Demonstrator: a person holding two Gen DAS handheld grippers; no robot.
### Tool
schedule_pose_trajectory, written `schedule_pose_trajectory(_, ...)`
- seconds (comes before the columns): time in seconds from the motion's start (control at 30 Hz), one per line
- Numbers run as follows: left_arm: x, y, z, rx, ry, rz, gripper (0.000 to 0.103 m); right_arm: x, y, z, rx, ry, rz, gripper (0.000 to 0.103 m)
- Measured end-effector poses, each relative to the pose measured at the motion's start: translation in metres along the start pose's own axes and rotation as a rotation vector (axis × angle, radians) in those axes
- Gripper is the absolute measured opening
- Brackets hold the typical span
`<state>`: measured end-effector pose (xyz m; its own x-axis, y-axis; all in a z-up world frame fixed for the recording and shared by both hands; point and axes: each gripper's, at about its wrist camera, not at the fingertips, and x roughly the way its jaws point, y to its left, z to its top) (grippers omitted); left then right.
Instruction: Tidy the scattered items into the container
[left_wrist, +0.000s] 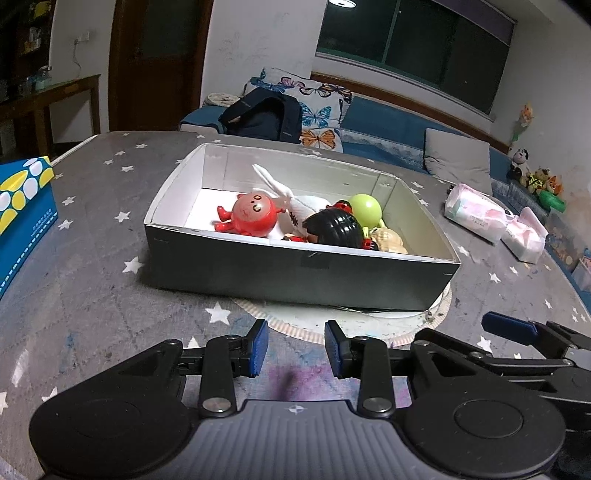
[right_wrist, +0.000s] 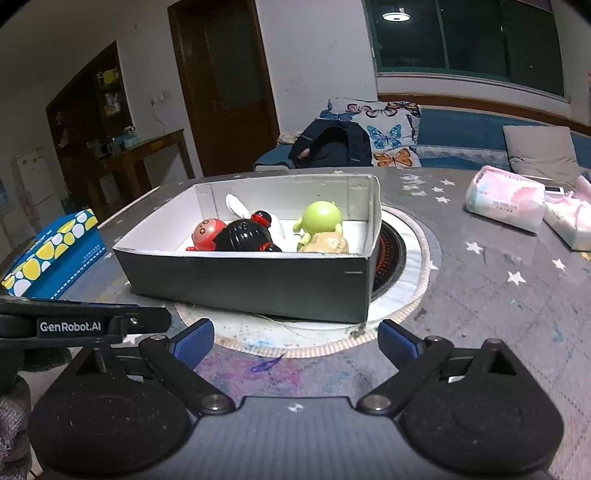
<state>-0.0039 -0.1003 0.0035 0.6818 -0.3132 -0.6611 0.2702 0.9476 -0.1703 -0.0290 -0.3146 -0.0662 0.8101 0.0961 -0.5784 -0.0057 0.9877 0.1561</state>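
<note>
A dark cardboard box (left_wrist: 258, 266) with a white inside stands on the star-patterned table; it also shows in the right wrist view (right_wrist: 258, 280). Inside lie a red round toy (left_wrist: 255, 214), a black-haired doll (left_wrist: 334, 227), a green-headed figure (left_wrist: 365, 207), a white cloth (left_wrist: 295, 201) and a beige toy (left_wrist: 388, 240). My left gripper (left_wrist: 296, 345) is open and empty, low over the table in front of the box. My right gripper (right_wrist: 296, 341) is open wider and empty, also in front of the box. Its finger (left_wrist: 509, 326) shows at the right of the left wrist view.
A blue and yellow tissue box (left_wrist: 22, 214) stands at the left. Pink tissue packs (left_wrist: 476, 212) lie at the right. The box rests partly on a round white inset (right_wrist: 406, 266) in the table. A sofa with a backpack (left_wrist: 258, 118) is behind.
</note>
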Motion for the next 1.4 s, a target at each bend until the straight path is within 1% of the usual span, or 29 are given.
schedule_pose_trajectory(0.1, 0.002, 0.002, -0.001, -0.008, 0.001, 0.009, 0.035, 0.001, 0.0, -0.002, -0.001, 0.005, -0.013, 0.097)
schedule_pose_trajectory(0.23, 0.005, 0.002, -0.003, -0.01, 0.009, 0.026, 0.035, 0.002, -0.001, -0.004, 0.004, 0.01, -0.025, 0.103)
schedule_pose_trajectory(0.6, 0.007, 0.003, -0.004, 0.006, -0.016, 0.085, 0.035, 0.007, 0.004, -0.004, -0.005, 0.026, -0.032, 0.103)
schedule_pose_trajectory(0.73, 0.009, 0.005, -0.003, 0.004, -0.014, 0.095, 0.035, 0.01, 0.006, -0.003, -0.01, 0.033, -0.046, 0.103)
schedule_pose_trajectory(0.87, 0.011, 0.004, -0.003, 0.024, -0.015, 0.111, 0.036, 0.013, 0.006, -0.002, -0.011, 0.035, -0.064, 0.103)
schedule_pose_trajectory(1.4, 0.022, 0.004, 0.001, 0.046, 0.006, 0.133, 0.036, 0.026, 0.004, 0.002, -0.008, 0.054, -0.096, 0.103)
